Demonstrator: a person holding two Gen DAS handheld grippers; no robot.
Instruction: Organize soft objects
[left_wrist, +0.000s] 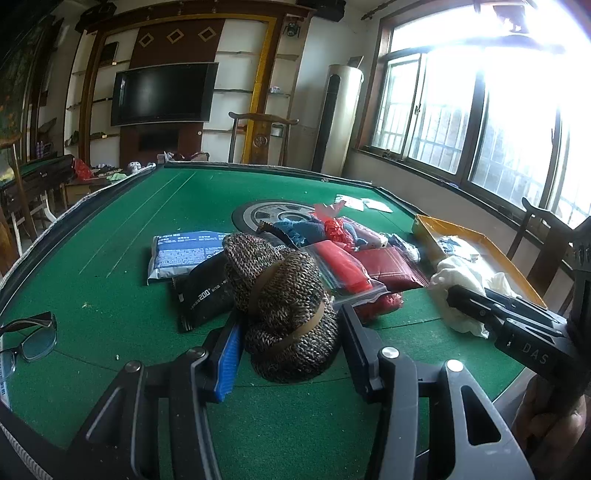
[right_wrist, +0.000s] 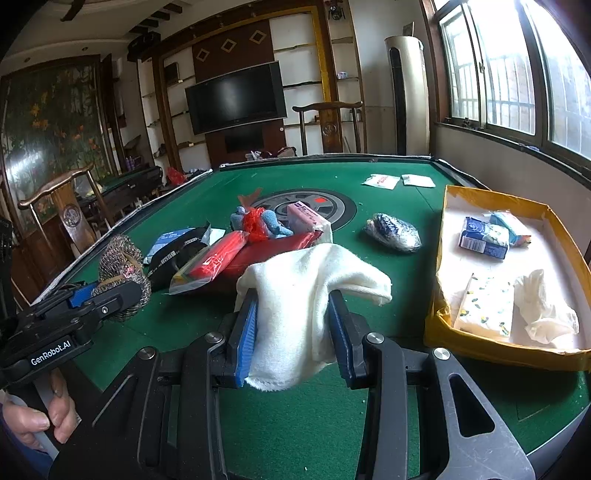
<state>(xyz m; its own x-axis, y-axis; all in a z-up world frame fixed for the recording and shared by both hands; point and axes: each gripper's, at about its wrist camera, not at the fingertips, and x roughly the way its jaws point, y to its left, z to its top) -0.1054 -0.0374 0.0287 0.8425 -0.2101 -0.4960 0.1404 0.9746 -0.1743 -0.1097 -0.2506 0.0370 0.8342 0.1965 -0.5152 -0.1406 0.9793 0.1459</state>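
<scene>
Currently, left gripper (left_wrist: 291, 343) straddling a speckled brown-and-black knitted bundle bound with tan bands (left_wrist: 284, 306), fingers apart on either side; contact of the blue pads (left_wrist: 229, 354) with the knit impossible to judge. Bundle resting on the green felt table (left_wrist: 110, 258), just in front of a black printed packet (left_wrist: 203, 291) and a blue-and-white flat pouch (left_wrist: 181, 251). Right gripper (right_wrist: 293, 332) clamped on a cream-white soft cloth (right_wrist: 306, 295), folds draped over both fingers and lifted above the felt. Behind it, a heap of red bagged fabrics (right_wrist: 236, 254) and a blue plush piece (right_wrist: 269, 221). Off to the right, a yellow-rimmed cardboard tray (right_wrist: 480, 343) holding a white crumpled cloth (right_wrist: 543, 310), a patterned tissue pack (right_wrist: 487, 306) and a blue-and-white carton (right_wrist: 484, 240). Black-framed glasses (left_wrist: 33, 336) near the left table edge.
</scene>
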